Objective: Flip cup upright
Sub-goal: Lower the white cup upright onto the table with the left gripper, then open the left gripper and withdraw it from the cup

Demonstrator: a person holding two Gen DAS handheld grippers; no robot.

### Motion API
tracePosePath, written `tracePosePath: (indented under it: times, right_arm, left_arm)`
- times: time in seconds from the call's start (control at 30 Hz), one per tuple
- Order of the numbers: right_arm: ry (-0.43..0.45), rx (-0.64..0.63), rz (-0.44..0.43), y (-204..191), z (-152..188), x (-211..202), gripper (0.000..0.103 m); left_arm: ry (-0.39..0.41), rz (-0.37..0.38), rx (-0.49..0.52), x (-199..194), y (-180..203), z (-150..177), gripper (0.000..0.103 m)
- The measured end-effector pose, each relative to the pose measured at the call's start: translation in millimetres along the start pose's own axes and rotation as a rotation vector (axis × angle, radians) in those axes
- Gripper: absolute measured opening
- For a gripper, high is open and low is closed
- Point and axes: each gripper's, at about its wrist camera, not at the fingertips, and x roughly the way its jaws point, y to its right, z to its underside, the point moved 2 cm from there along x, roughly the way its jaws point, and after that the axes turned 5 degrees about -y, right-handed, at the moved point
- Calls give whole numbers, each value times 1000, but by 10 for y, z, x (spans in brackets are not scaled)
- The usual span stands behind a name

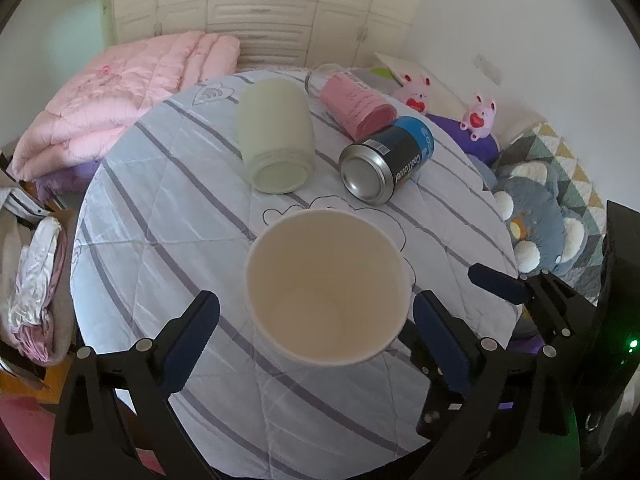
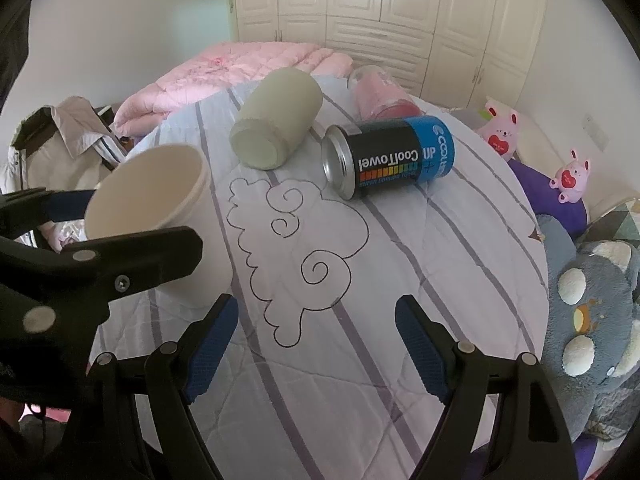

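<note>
the paper cup (image 1: 326, 286) stands mouth-up on the table (image 1: 160, 240); my left hand-held gripper (image 1: 316, 344) is wide around it, my right hand-held gripper (image 2: 316, 344) wide and empty; only backing away seems left.

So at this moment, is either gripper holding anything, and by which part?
Nothing is held. The left gripper straddles the upright white paper cup with jaws open, clear of its sides. The right gripper is open and empty.
</note>
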Motion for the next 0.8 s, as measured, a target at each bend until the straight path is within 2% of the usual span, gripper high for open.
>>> tracePosePath:
  times: [0.33, 0.57, 0.73, 0.8]
  right_arm:
    - [37, -5, 30, 7, -55, -269, 82]
    - [93, 14, 72, 66, -85, -501, 82]
    - [183, 45, 119, 104, -133, -727, 82]
    - [244, 54, 152, 101, -141, -847, 83]
  left_arm:
    - [57, -14, 5, -276, 11, 63, 99]
    - [154, -51, 24, -531, 51, 139, 99]
    - [239, -114, 41, -703, 106, 195, 103]
    - [263, -123, 43, -751, 122, 195, 103]
